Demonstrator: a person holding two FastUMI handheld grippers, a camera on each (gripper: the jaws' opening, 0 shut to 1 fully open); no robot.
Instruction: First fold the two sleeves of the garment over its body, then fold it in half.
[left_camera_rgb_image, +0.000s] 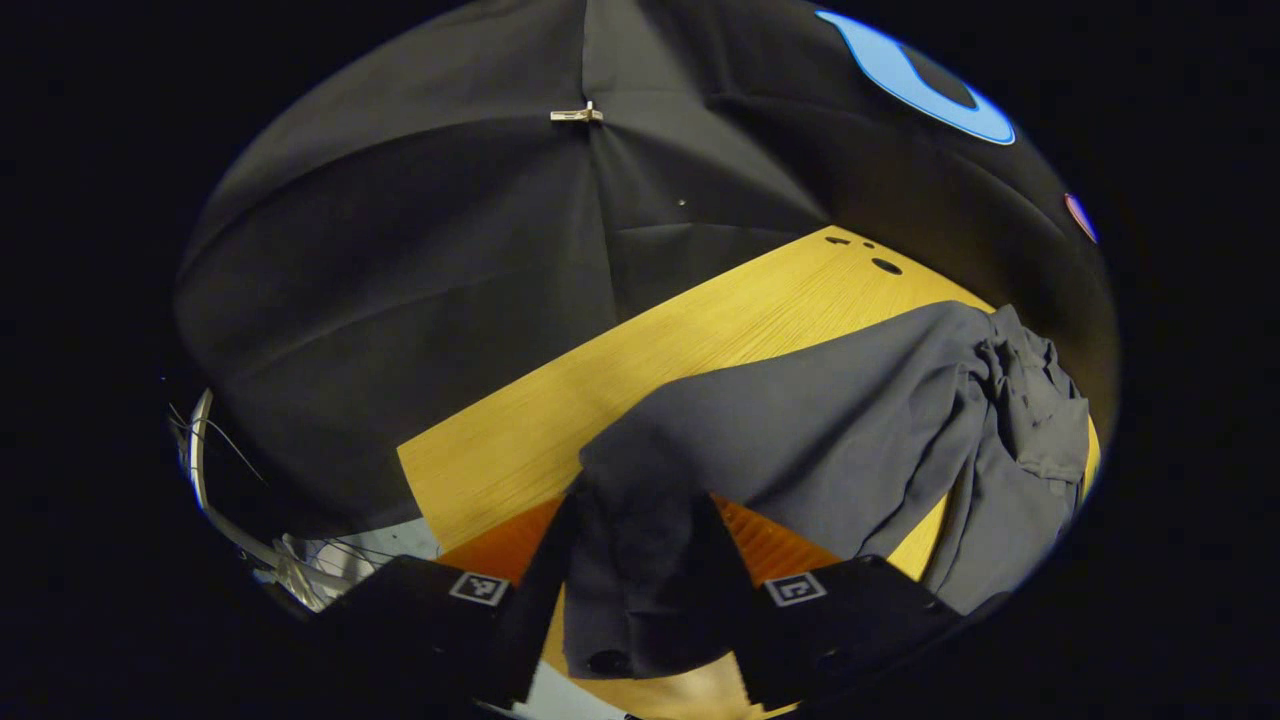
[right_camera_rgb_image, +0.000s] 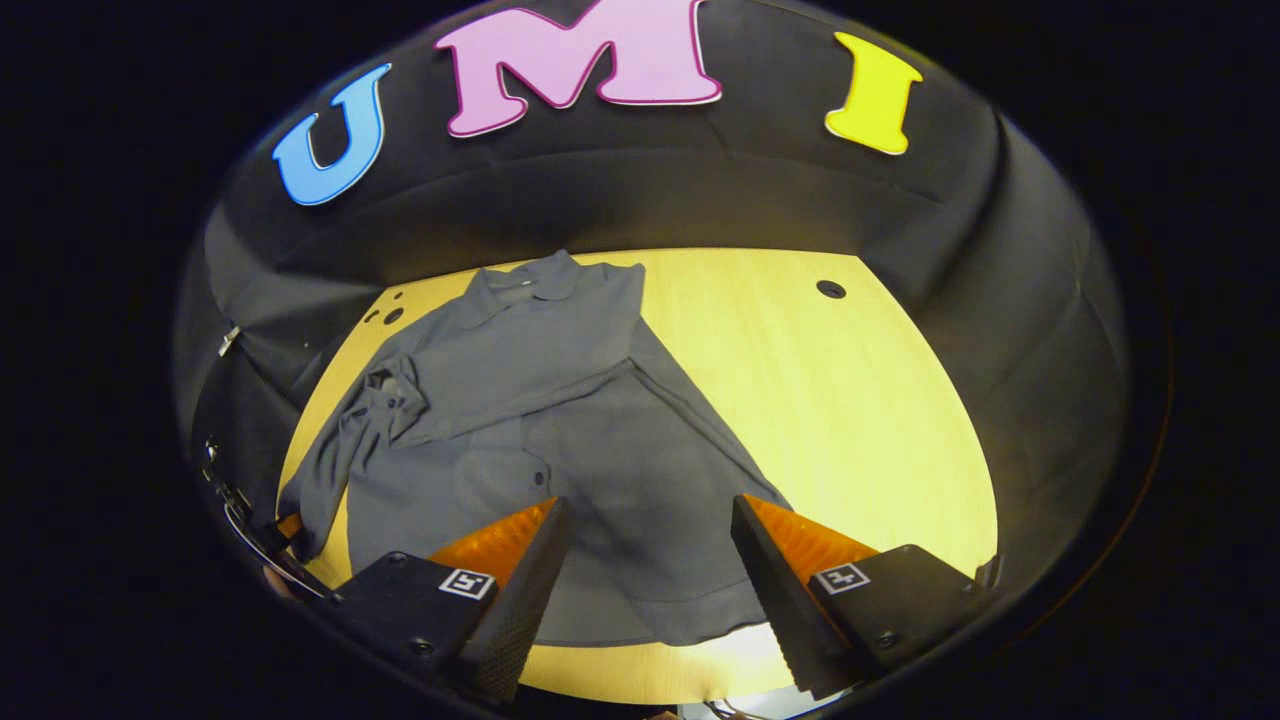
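Right gripper view looks down on the grey garment (right_camera_rgb_image: 540, 420) spread over the yellow wooden table (right_camera_rgb_image: 850, 400), collar at the far side, one sleeve already folded across its body. The right gripper (right_camera_rgb_image: 650, 570) hovers above the near hem, its fingers spread wide and touching nothing. In the left gripper view, the left gripper (left_camera_rgb_image: 640, 580) is clamped on the cuff end of the other sleeve (left_camera_rgb_image: 800, 440), lifted off the table so the cloth stretches away toward the bunched body. Black cloth walls (left_camera_rgb_image: 420, 300) close round the table.
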